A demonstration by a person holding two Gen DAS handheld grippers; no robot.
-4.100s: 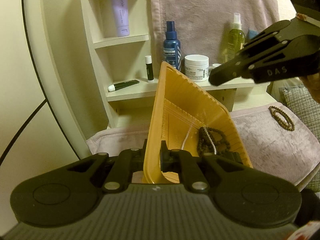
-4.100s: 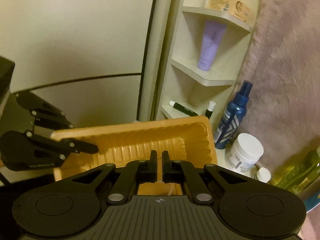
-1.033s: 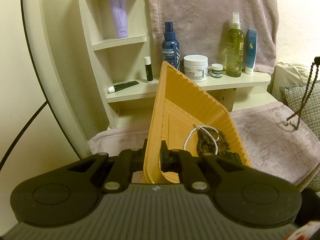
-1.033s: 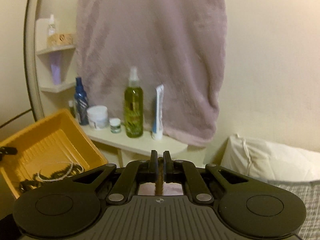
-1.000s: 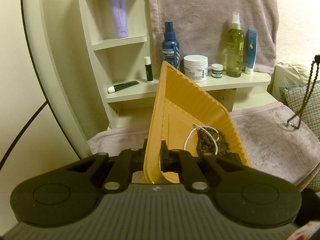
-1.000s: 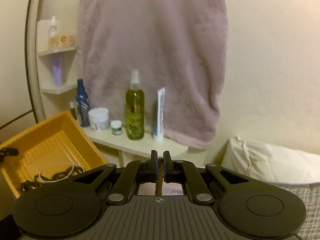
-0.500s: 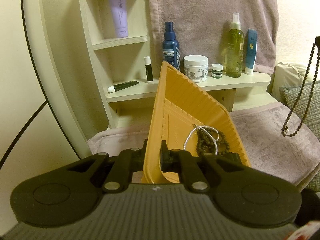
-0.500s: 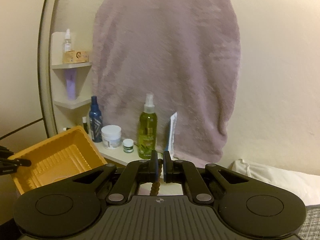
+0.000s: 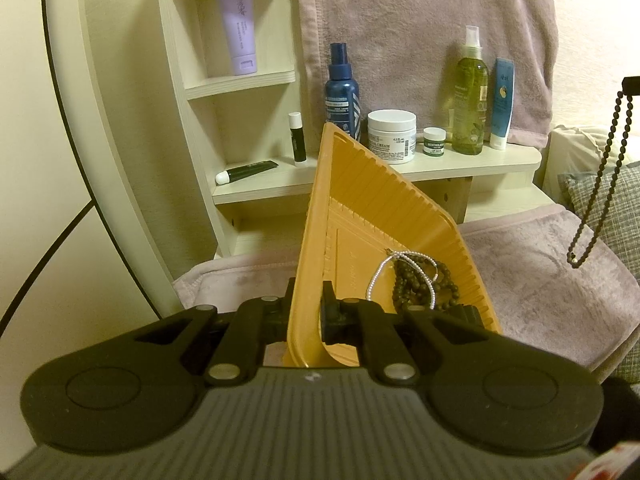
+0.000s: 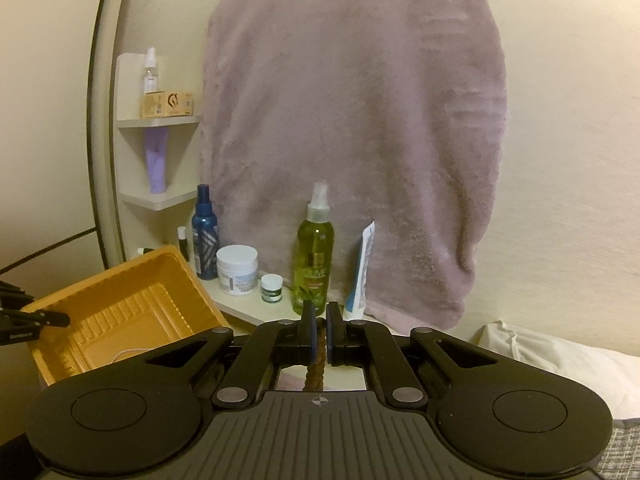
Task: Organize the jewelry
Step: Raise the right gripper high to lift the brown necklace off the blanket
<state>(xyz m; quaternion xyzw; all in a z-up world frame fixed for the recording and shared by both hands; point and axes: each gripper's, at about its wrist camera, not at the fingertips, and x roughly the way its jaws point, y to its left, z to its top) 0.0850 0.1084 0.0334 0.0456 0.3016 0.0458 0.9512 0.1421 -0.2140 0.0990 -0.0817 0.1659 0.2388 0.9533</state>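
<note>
My left gripper [image 9: 306, 312] is shut on the near rim of an orange plastic tray [image 9: 360, 216] and holds it tilted above the towel. In the tray lie dark bead bracelets [image 9: 416, 286] and a white bead strand [image 9: 380, 276]. My right gripper [image 10: 319, 338] is shut on a brown bead necklace [image 10: 314, 364], which hangs below it. In the left wrist view the necklace [image 9: 600, 176] dangles at the far right, above the towel and apart from the tray. The tray also shows at the left of the right wrist view [image 10: 120, 312].
A pale shelf [image 9: 440, 168] behind the tray holds a blue spray bottle [image 9: 342, 88], a white cream jar [image 9: 392, 130], a small jar [image 9: 434, 142], a green olive bottle [image 9: 470, 96] and a tube [image 9: 502, 104]. A mauve towel [image 9: 560, 288] covers the surface below. A patterned pillow [image 9: 608, 200] lies at right.
My right gripper has risen with the necklace, lifting it off the towel so it hangs free. The left gripper and tray have stayed still.
</note>
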